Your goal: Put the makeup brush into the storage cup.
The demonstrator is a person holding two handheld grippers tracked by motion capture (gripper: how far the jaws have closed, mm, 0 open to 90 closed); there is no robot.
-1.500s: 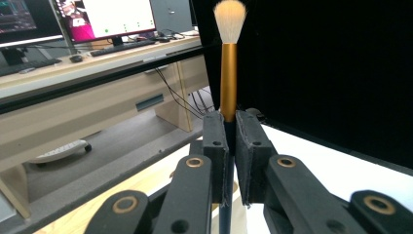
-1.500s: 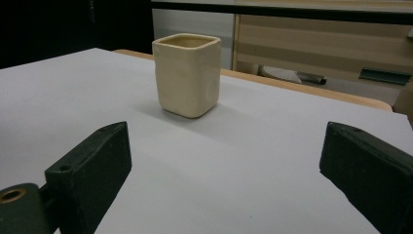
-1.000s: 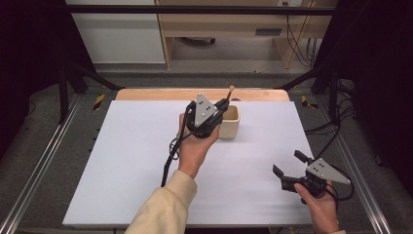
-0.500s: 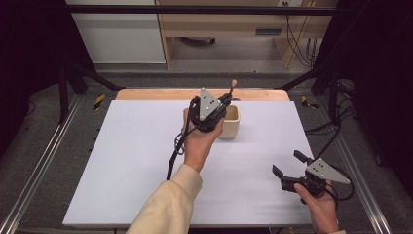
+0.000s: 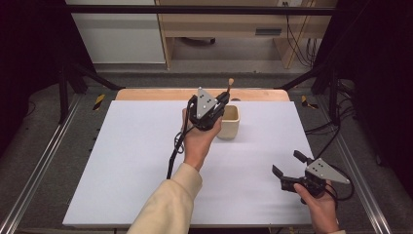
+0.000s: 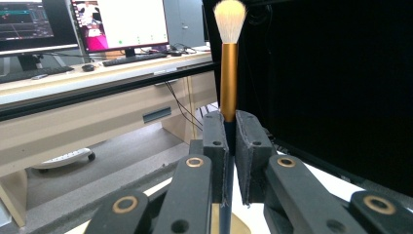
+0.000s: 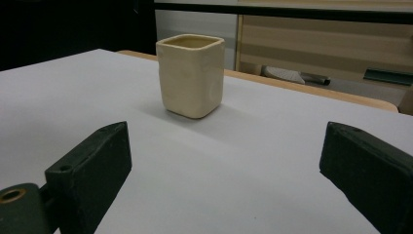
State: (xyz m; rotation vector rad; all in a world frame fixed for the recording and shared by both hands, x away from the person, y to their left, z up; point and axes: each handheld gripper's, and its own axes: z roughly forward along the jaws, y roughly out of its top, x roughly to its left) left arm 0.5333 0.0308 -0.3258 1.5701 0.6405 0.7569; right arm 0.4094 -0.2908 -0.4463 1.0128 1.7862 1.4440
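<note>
Brush [image 6: 228, 73] handle sits clenched between the pads of the left gripper [image 5: 217, 105], held upright with the bristles on top, just over the cream cup [image 5: 229, 121] at the far middle of the white table [image 5: 122, 161]. Nearer the person, the right gripper [image 5: 290, 165] rests on the table with its jaws spread wide and nothing between them. If the handle's lower end catches the cup's rim on the way down, the cup could tip or slide, and letting go too high could let the brush topple out.

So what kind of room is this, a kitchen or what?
Not a kitchen: probably a lab or workshop for recording tasks. Computer monitors and a keyboard sit on a desk behind the table, a metal frame surrounds the white table, and cables hang about.
</note>
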